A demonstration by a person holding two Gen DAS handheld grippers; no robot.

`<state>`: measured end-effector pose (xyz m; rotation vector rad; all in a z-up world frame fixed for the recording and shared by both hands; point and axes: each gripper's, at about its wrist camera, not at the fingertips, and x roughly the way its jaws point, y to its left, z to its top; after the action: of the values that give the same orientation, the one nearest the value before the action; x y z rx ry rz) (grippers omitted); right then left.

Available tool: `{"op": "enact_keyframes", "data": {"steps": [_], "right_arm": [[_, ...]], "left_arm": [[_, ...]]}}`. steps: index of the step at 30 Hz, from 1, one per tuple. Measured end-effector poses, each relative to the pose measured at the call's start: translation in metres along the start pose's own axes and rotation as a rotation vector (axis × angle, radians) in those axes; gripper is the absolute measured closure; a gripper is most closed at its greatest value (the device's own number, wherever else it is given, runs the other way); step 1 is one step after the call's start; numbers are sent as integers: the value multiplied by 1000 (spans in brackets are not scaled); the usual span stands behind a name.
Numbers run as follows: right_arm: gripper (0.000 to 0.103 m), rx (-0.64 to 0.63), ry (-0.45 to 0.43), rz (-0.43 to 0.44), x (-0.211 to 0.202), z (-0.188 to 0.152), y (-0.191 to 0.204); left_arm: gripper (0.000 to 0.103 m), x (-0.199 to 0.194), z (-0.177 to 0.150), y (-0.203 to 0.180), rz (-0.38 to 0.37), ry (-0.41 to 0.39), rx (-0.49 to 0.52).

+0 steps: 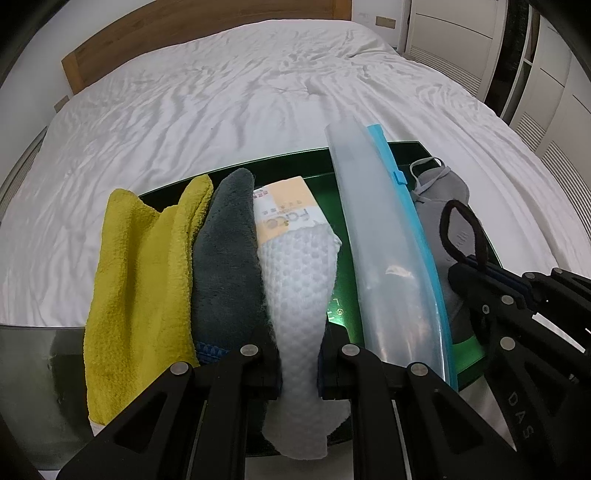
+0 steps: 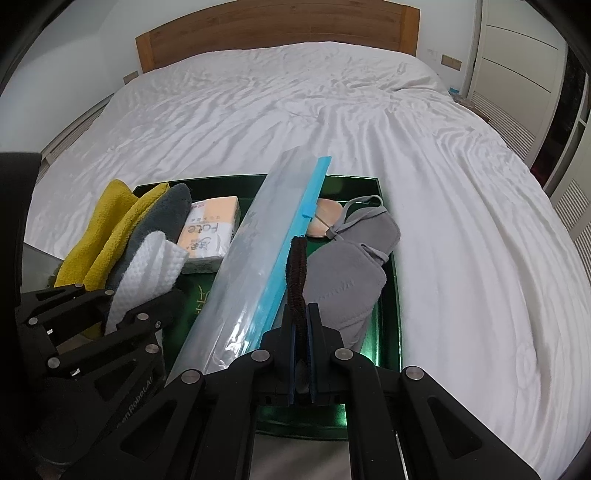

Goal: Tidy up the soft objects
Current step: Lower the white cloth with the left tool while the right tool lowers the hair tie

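Observation:
A dark green tray (image 1: 295,162) (image 2: 388,295) lies on the bed's near edge. My left gripper (image 1: 299,354) (image 2: 122,306) is shut on a white waffle-textured cloth (image 1: 299,288) (image 2: 147,266) above the tray. Left of it hang a yellow cloth (image 1: 140,280) (image 2: 107,225) and a dark grey cloth (image 1: 225,266) (image 2: 173,210). My right gripper (image 2: 301,332) (image 1: 476,273) is shut on a black hair tie (image 2: 297,269) (image 1: 461,229). A clear zip bag with a blue seal (image 1: 384,258) (image 2: 255,258) lies between the grippers. A grey eye mask (image 2: 354,266) (image 1: 439,199) lies in the tray.
A tissue pack (image 2: 210,232) (image 1: 284,210) and a round pink puff (image 2: 325,218) sit in the tray. The white rumpled bed (image 2: 332,122) stretches to a wooden headboard (image 2: 277,33). White wardrobes (image 2: 517,55) stand at the right.

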<state>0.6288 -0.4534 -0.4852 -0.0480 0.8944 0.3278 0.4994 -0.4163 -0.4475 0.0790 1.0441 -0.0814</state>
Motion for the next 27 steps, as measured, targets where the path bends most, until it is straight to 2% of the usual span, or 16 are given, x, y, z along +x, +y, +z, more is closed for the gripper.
{"op": "enact_keyframes", "data": {"steps": [9,15,27], "right_arm": [[98,-12,-1,-10,-2,0,3],[98,-26,8,-19,-1,2,5],[95,-32,11,-13,0,4,6]], "left_arm": [[93,-2,2,2,-9,-9,-1],[87,-4,2,1,-6,-13,7],[87,-5,2,-2,6,-25,17]]}}
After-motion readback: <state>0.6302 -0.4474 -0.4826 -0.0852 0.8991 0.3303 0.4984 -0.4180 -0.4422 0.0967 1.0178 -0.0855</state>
